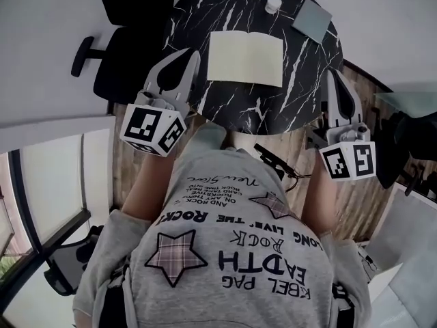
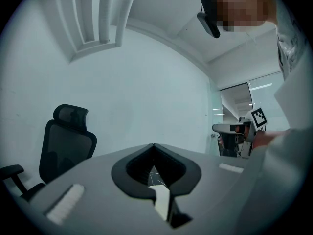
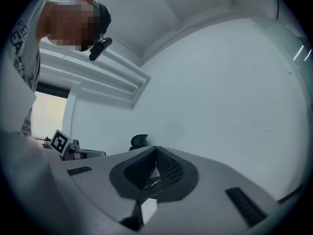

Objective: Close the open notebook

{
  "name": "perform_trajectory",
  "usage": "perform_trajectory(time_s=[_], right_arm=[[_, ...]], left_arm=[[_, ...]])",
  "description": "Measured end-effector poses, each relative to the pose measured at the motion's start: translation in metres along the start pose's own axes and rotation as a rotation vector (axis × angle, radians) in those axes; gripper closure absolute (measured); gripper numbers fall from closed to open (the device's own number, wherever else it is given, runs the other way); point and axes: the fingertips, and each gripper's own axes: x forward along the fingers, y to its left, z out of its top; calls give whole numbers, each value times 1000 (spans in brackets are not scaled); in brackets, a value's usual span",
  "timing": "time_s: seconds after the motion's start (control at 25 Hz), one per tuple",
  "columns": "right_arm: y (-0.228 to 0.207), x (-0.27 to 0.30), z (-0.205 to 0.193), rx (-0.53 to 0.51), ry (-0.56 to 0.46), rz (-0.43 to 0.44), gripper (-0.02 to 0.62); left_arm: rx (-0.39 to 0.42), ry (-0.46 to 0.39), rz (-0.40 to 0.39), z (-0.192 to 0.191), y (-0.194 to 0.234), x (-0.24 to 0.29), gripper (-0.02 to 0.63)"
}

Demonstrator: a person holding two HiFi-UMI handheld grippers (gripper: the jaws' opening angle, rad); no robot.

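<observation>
The open notebook (image 1: 246,58) lies flat on the round black marble table (image 1: 225,104), its pale blank pages facing up. My left gripper (image 1: 193,53) hovers over the table's near left edge, just left of the notebook and apart from it, jaws together with nothing held. My right gripper (image 1: 332,75) is at the table's near right edge, further from the notebook, also shut and empty. In the left gripper view the left gripper (image 2: 153,145) has its tips meeting. In the right gripper view the right gripper (image 3: 156,148) shows the same.
A small white cap-like object (image 1: 273,4) and a grey-blue pad (image 1: 313,19) sit at the table's far side. A black office chair (image 1: 113,53) stands left of the table. The person's torso in a grey sweatshirt (image 1: 232,251) fills the near side.
</observation>
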Motion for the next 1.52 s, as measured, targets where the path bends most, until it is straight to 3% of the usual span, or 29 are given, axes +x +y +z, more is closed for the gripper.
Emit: perform_trajectory(time_s=[0.6,0.88,1.08,1.52], right_arm=[[-19,78,-12,-4,32,-102,588],[-30,90,-15,-10,71,-117,588],[-41,93,-22,11,88,-101,587],[-56,97,-42,29,139,-24,588]], left_arm=[[-3,16,-137,2,56,87,609],[-20,34,-162,-1,62,109,609],[-28,37,-151,-4,59,118,609],[-24,12,-38,-11,55,120,609]])
